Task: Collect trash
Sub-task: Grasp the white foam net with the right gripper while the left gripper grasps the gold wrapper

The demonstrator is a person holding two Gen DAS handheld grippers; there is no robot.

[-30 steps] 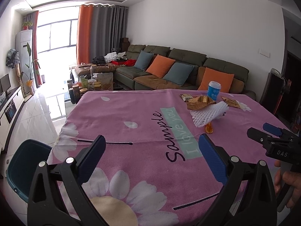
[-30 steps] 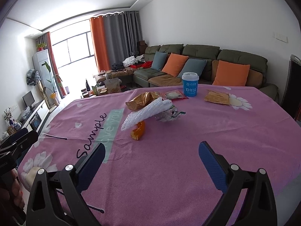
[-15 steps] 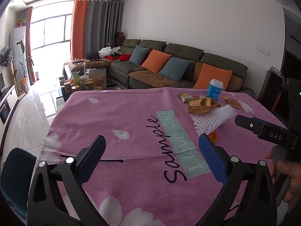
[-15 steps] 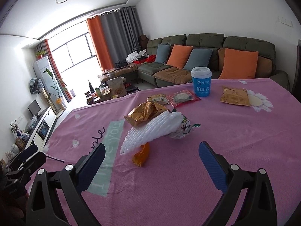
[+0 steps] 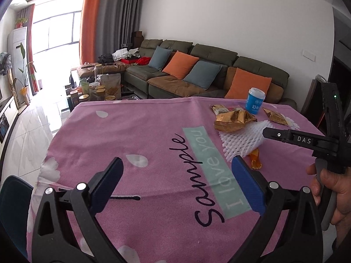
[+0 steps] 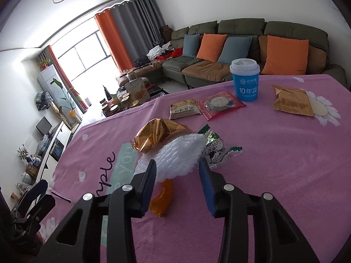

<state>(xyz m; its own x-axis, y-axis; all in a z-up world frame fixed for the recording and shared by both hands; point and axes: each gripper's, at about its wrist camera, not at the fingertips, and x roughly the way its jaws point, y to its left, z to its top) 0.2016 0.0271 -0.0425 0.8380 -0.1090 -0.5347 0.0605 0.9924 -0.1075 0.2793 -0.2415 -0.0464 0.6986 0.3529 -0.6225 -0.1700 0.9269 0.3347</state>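
A white foam net point(image 6: 177, 153) lies on the pink tablecloth point(image 6: 274, 175), partly over an orange wrapper scrap point(image 6: 162, 199). A crumpled gold wrapper point(image 6: 158, 134) and a green-and-white cartoon wrapper point(image 6: 216, 148) touch it. My right gripper point(image 6: 177, 164) is closing on the net's near end, and both pads touch its sides. In the left wrist view the foam net point(image 5: 239, 140) sits at the right, its far end hidden behind the right gripper. My left gripper point(image 5: 176, 162) hangs open over bare cloth, with nothing between its fingers.
A blue lidded cup point(image 6: 245, 81), a beige snack packet point(image 6: 184, 109), a red packet point(image 6: 220, 105) and a gold packet point(image 6: 291, 104) lie further back. A dark teal bin point(image 5: 13, 208) stands off the table's left corner. A sofa point(image 5: 208, 70) is beyond.
Both grippers have moved forward toward the trash pile. The right gripper's jaws, wide apart before, have narrowed around the white foam net.
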